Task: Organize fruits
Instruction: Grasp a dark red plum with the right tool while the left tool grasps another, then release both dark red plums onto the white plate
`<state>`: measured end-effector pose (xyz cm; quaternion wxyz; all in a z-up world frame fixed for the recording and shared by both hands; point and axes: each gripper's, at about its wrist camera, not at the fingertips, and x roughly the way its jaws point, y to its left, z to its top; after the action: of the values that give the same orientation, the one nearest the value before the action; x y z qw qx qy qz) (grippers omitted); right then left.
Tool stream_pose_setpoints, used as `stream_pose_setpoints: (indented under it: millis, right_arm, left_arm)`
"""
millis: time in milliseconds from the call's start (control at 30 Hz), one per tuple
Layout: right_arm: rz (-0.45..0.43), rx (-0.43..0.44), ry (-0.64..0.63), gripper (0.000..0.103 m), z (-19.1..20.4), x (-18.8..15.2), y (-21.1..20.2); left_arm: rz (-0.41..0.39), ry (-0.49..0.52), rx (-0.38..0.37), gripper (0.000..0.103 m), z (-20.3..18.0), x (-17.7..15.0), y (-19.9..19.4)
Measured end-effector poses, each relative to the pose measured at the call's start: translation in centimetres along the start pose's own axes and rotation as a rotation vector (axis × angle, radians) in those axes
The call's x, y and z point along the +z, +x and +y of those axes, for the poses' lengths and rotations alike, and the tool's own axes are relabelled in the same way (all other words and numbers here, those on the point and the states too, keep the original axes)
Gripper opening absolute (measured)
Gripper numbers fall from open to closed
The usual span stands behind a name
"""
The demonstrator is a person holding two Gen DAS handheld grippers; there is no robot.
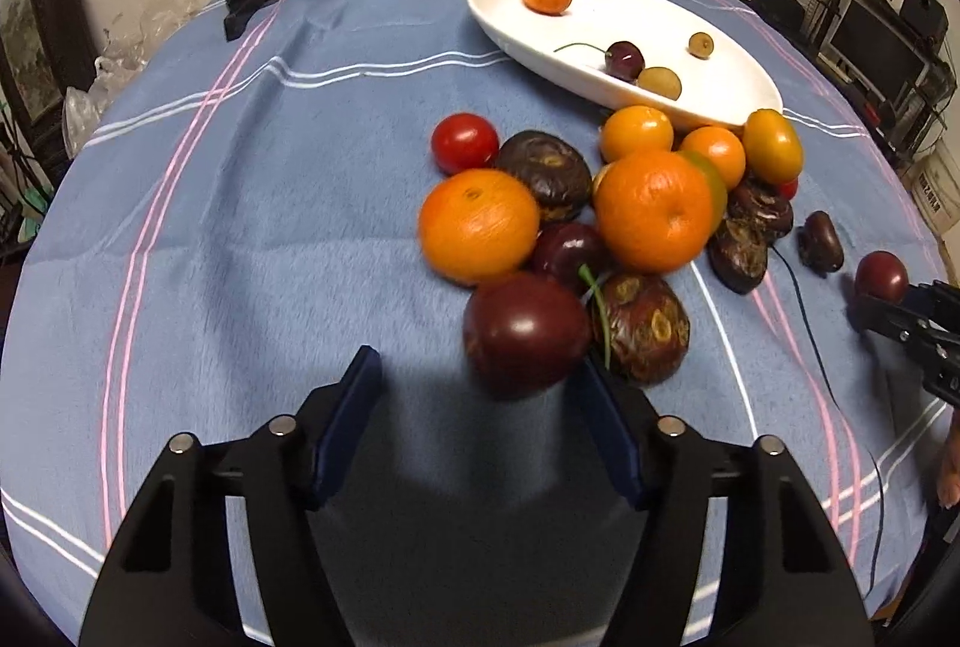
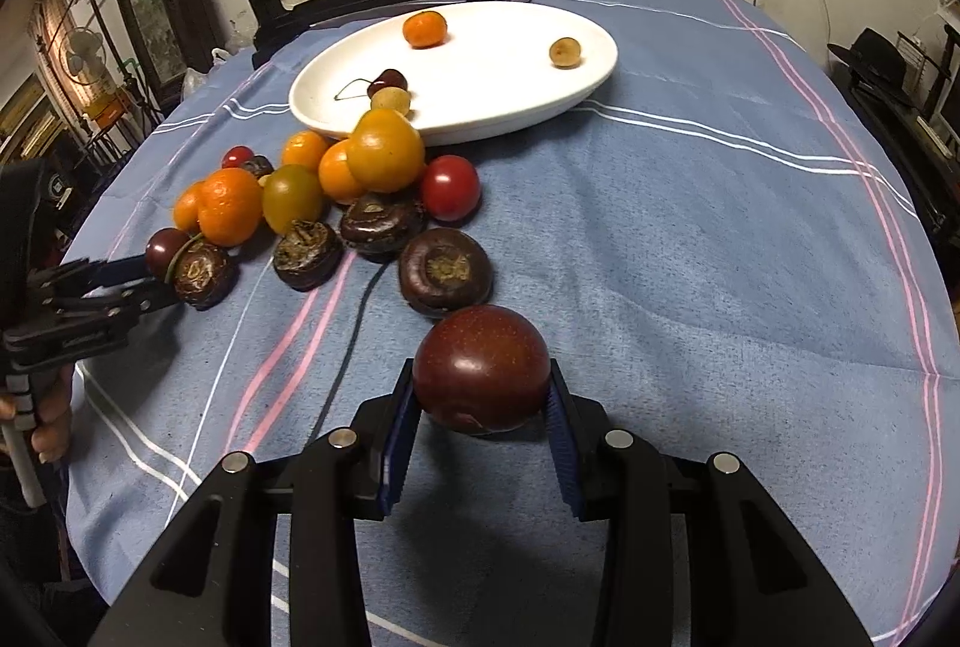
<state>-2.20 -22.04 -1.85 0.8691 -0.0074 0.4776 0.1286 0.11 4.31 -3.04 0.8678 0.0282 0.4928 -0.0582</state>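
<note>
A dark red plum sits between the blue-padded fingers of the right gripper, both pads at or just beside its widest part; whether they already press it cannot be told for sure, though they appear to pinch it. It rests low over the blue striped surface, at 6 o'clock from the white oval dish, which holds a small orange, a cherry and two pale round fruits.

At 9 o'clock, the left gripper has its fingers spread wide, one pad beside a dark cherry at the near edge of the fruit pile.

The plum looks firm, smooth and glossy, likely slippery and easy to bruise; a gentle squeeze across its middle seems safest. The cherry is smaller and softer, and may roll against its neighbours.
</note>
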Motion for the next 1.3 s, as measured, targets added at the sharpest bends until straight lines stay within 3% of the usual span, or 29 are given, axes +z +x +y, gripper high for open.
stream_pose_setpoints:
  millis: [67,133,267,500,733,900,1000,1233,1300]
  right_arm:
    - [0.000,0.003,-0.003,0.040,0.1,0.0,0.0]
    - [0.001,0.005,-0.005,0.040,0.3,0.0,0.0]
    - [0.000,0.005,-0.013,0.040,0.4,0.2,-0.2]
    - [-0.034,0.029,-0.023,0.040,0.7,1.1,-1.3]
    - [-0.119,0.027,-0.047,0.040,1.4,5.4,-2.8]
    - [-0.157,0.034,-0.053,0.040,1.9,9.4,-2.0]
    - [-0.126,0.020,-0.038,0.040,1.8,11.6,0.4]
    - [-0.014,-0.012,-0.022,0.041,1.3,13.1,5.6]
    - [-0.017,-0.016,-0.018,0.042,1.2,13.1,6.0]
  left_arm:
    - [-0.006,0.017,-0.003,0.054,-0.3,0.3,0.1]
    - [-0.010,0.034,-0.036,0.037,-0.6,0.4,0.0]
    - [-0.025,0.050,-0.035,0.037,-0.8,0.1,-0.1]
    - [-0.056,0.033,-0.110,0.036,-0.1,0.2,-3.2]
    - [-0.136,0.011,-0.122,0.037,-1.0,4.9,-5.2]
    - [-0.148,-0.015,-0.125,0.037,-2.9,10.2,-3.1]
    - [-0.119,-0.034,-0.105,0.037,-3.9,12.9,-0.5]
    - [-0.019,-0.038,-0.081,0.037,-5.2,14.9,4.5]
    - [-0.013,-0.045,-0.079,0.038,-5.4,15.0,4.8]
